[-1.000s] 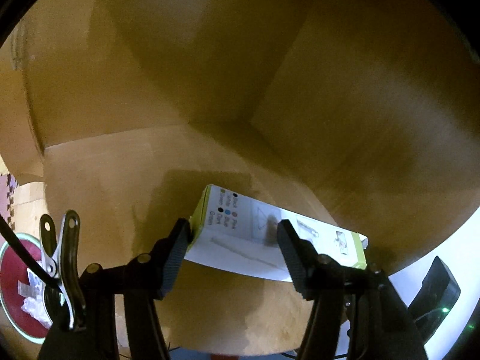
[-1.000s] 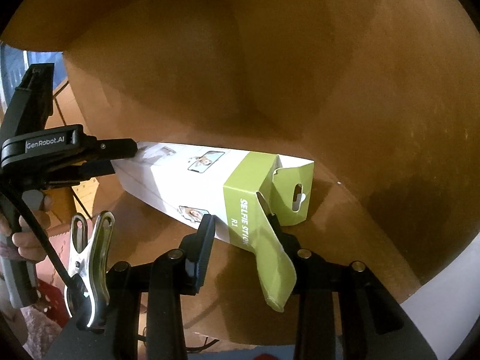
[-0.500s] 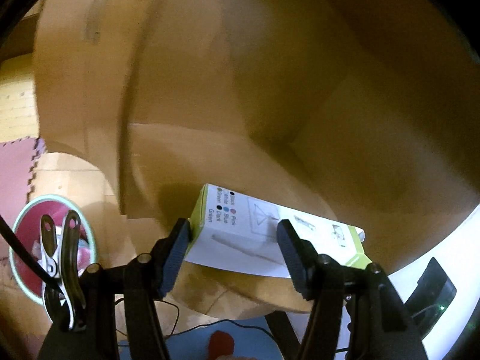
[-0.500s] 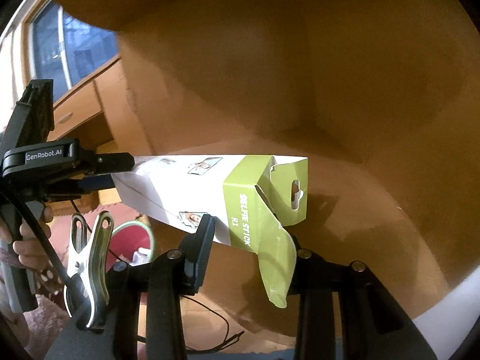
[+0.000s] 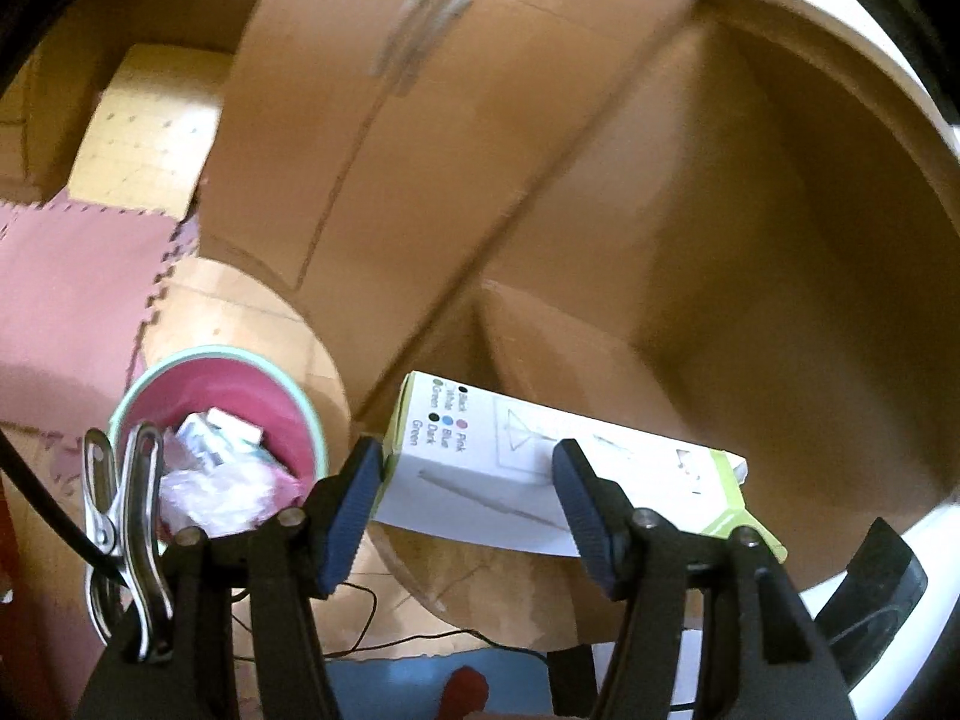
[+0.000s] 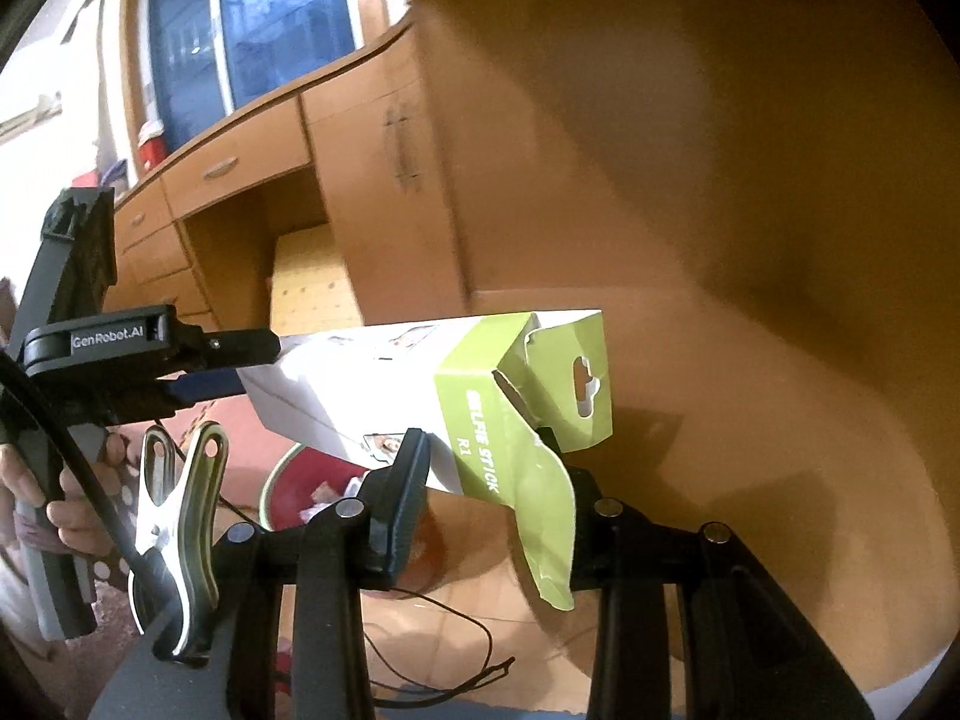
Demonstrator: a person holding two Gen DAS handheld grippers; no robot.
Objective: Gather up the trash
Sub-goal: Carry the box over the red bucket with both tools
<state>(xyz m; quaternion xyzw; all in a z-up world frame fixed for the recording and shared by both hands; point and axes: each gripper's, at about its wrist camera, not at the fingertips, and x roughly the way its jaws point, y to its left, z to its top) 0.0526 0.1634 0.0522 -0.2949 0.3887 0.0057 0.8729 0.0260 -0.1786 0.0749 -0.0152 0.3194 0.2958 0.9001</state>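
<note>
The left gripper [image 5: 465,501] was seen clamped across one end of the selfie-stick box [image 5: 540,462], a blue pad pressed to each side of the white carton; the printed colour list was turned up toward the lens; the right gripper [image 6: 480,480] was closed on the opposite, green end of the same box [image 6: 420,384], its left pad set against the lower white face, while the far finger was largely hidden behind a hanging green flap [image 6: 543,528], so that contact there could only be partly made out. The box was held in the air between the two tools, roughly level, with its hang-tab lid [image 6: 570,384] bent open. In the right wrist view the left tool was seen gripped by a hand [image 6: 66,504] at the frame's left edge. Just below and beyond the carton a pink bin [image 5: 240,402] with a pale green rim was spotted on the floor, crumpled wrappers [image 5: 210,474] lying inside it; a thin black cable [image 6: 444,660] was trailed over the tiles nearby; pink foam mats [image 5: 66,294] were laid beyond the bin. Farther back a wooden cabinet [image 6: 372,180] with drawers and metal handles was made out, and behind it a window [image 6: 258,18].
</note>
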